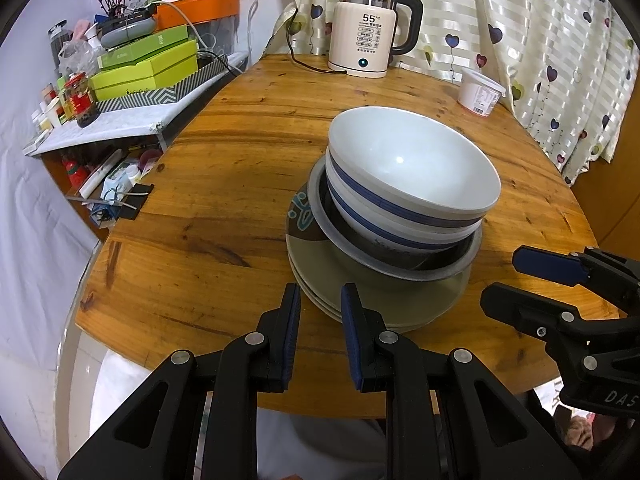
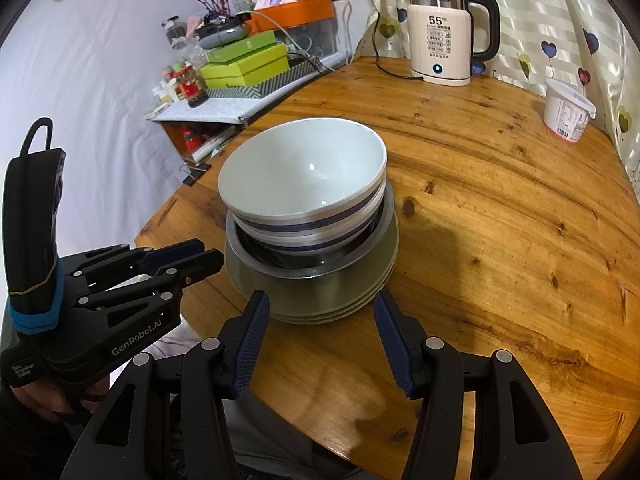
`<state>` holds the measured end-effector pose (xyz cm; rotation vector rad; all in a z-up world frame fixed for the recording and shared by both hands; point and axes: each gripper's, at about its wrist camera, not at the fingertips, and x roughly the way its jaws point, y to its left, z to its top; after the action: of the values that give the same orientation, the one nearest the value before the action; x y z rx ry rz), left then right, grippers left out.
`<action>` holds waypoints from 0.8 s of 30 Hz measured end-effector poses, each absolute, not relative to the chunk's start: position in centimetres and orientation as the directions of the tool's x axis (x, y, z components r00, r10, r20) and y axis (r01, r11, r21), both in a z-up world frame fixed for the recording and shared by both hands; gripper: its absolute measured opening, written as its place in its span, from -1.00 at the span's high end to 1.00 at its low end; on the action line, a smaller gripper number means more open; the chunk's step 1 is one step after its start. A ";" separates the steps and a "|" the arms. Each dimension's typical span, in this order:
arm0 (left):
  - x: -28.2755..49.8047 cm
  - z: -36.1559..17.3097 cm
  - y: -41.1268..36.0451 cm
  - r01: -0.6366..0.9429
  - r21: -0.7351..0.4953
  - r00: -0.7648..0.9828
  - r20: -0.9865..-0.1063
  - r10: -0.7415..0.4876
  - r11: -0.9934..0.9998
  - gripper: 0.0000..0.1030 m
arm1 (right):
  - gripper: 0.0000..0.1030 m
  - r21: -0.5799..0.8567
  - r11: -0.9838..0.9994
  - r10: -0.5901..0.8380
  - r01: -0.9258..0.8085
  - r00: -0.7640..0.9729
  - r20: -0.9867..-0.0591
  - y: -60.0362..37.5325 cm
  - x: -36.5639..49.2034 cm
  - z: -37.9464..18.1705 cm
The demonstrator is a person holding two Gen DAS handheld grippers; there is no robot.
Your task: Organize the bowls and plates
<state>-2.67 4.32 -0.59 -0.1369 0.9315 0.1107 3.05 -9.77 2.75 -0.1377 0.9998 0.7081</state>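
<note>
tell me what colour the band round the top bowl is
Dark blue, on the white top bowl. The left wrist view shows it best.

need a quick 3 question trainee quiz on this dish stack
1. True or false: the bowls sit inside a metal pan.
2. What lies under the pan? A plates B tray C cloth
3. Which gripper has the wider gap?

Key: 1 true. 2 A, the plates. 3 The right gripper; the left gripper is narrower, and both are empty.
</note>
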 end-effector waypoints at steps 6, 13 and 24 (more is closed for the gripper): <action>-2.6 -0.8 4.4 -0.154 -0.063 0.588 -0.808 0.040 0.986 0.58 | -0.07 0.209 0.772 0.481 -0.600 0.338 -0.809 -9.8 3.0 2.9; -2.4 -1.0 4.3 -0.155 -0.056 0.583 -0.811 0.045 0.986 0.58 | -0.07 0.209 0.771 0.482 -0.601 0.337 -0.809 -9.8 3.0 2.9; -2.2 -1.2 4.1 -0.155 -0.060 0.573 -0.819 0.040 0.986 0.58 | -0.07 0.214 0.773 0.482 -0.598 0.333 -0.811 -9.8 3.1 2.5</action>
<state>-2.18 4.07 -1.23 -0.1304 0.9545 0.1151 3.10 -9.84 2.52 -0.1310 1.0092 0.7073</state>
